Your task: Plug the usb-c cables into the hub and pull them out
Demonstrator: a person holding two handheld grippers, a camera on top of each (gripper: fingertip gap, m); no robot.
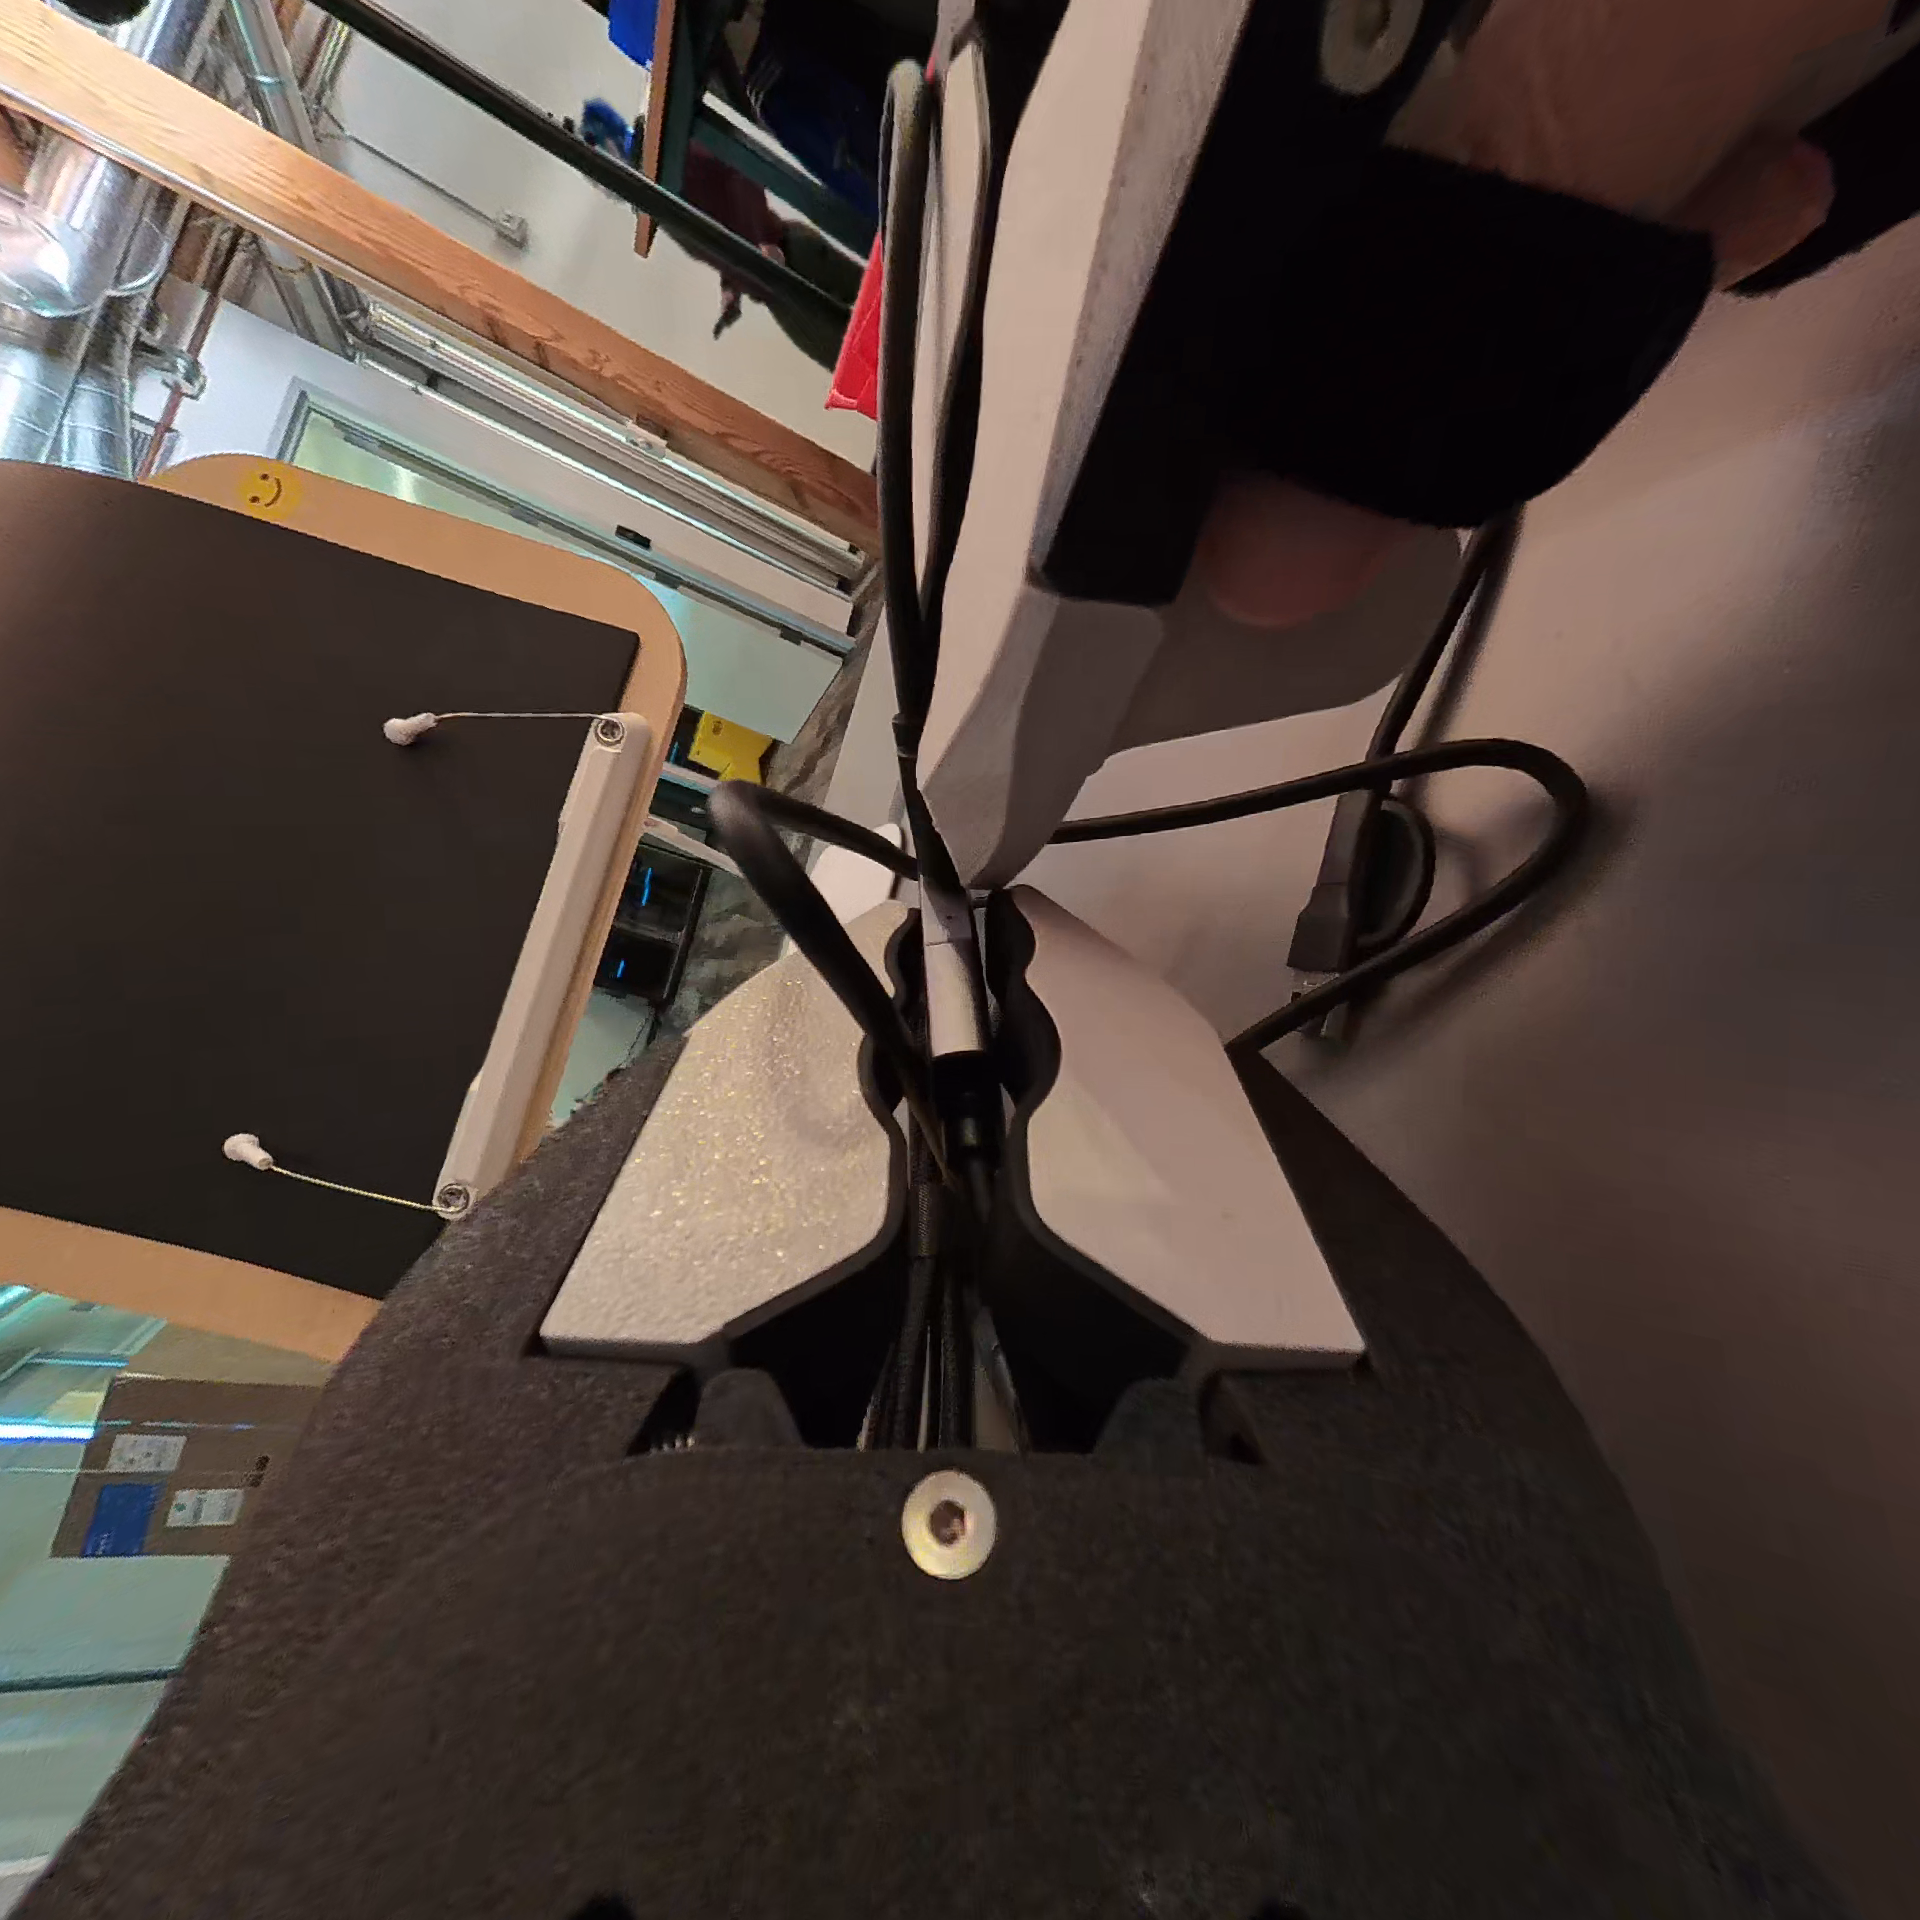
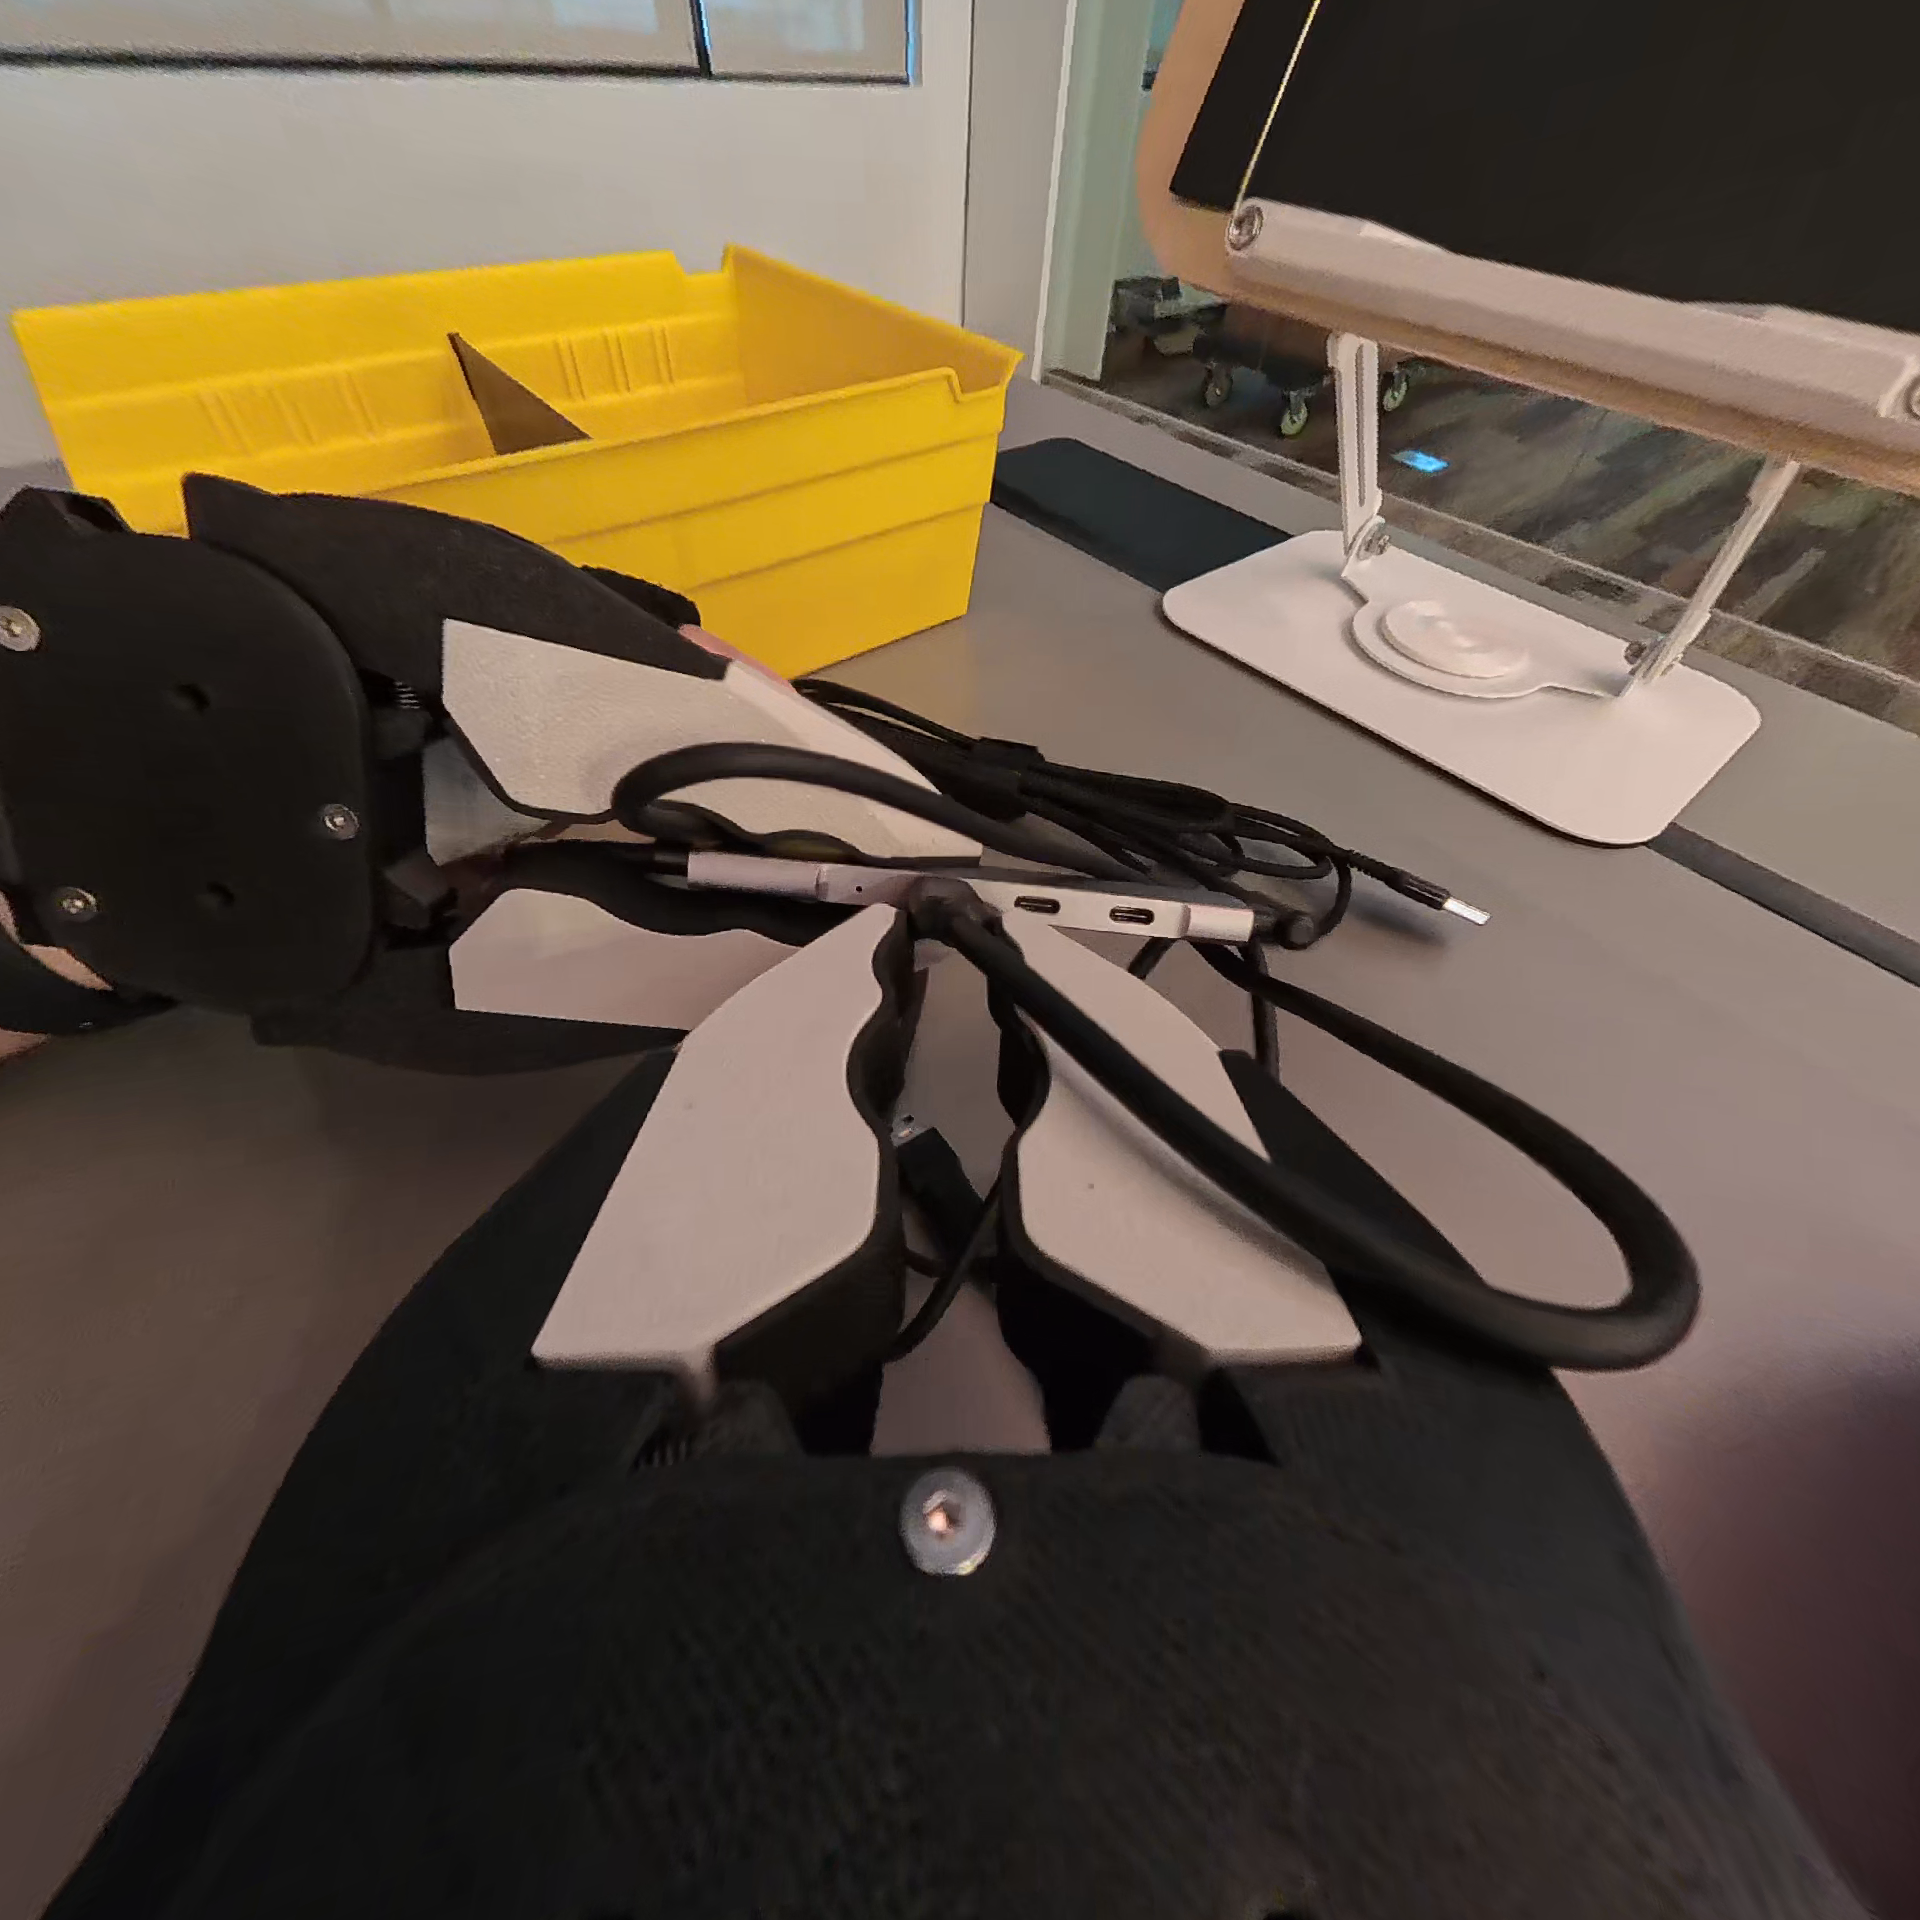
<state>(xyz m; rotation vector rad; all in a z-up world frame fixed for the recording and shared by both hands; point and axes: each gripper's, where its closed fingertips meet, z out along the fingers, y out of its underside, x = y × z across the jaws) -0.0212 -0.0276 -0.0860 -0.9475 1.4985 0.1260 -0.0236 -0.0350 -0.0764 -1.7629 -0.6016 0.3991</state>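
A slim silver hub (image 2: 1101,914) is held level just above the grey table (image 2: 1558,1039), with two free ports on its near edge. My left gripper (image 2: 821,883) comes in from the left and is shut on the hub's left part. In the left wrist view the hub (image 1: 956,997) stands between my left gripper's (image 1: 961,920) white fingers. My right gripper (image 2: 935,920) is shut on a black usb-c plug (image 2: 940,899) at the hub's near edge. Its thick cable (image 2: 1558,1299) loops to the right. A second cable's plug (image 2: 1455,912) lies free beyond the hub.
A yellow divided bin (image 2: 727,520) stands at the back left. A white stand (image 2: 1455,707) holding a dark board is at the back right. Several thin black cables (image 2: 1143,810) bunch behind the hub. In the left wrist view my right gripper (image 1: 982,868) reaches in from above. Only a small space, under 4 cm, lies between the two pairs of fingers.
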